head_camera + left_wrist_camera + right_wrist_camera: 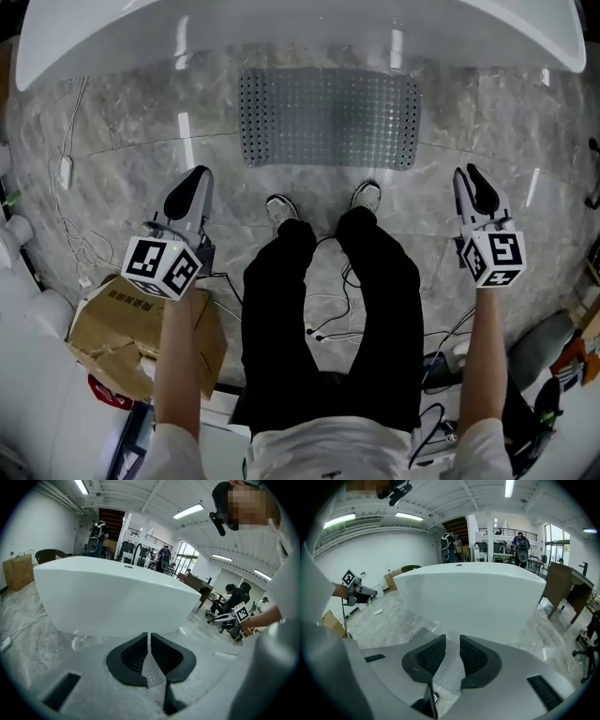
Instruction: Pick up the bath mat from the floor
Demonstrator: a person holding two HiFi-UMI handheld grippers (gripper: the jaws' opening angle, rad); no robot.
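Grey perforated rubber bath mat (328, 117) lies flat on the marbled stone floor (122, 131), its far edge just beside the base of the white glossy bathtub (300, 37) and its near edge just ahead of your two shoes (281, 208).

You hold one gripper to each side of your legs, both well apart from the mat and both pointing towards the tub. Your left gripper (199, 174) has its dark jaws pressed together with nothing between them; its own view shows them meeting in a thin seam in front of the tub wall (112, 597). Your right gripper (466, 174) has its jaws a little apart, and its own view shows only bare floor in the gap between the ribbed pads (474, 656), with a corner of the mat (421, 633) off to their left.

Behind your left gripper, a torn brown cardboard box (122, 328) sits on the floor, and thin white cables (70, 169) trail along the floor's left edge.
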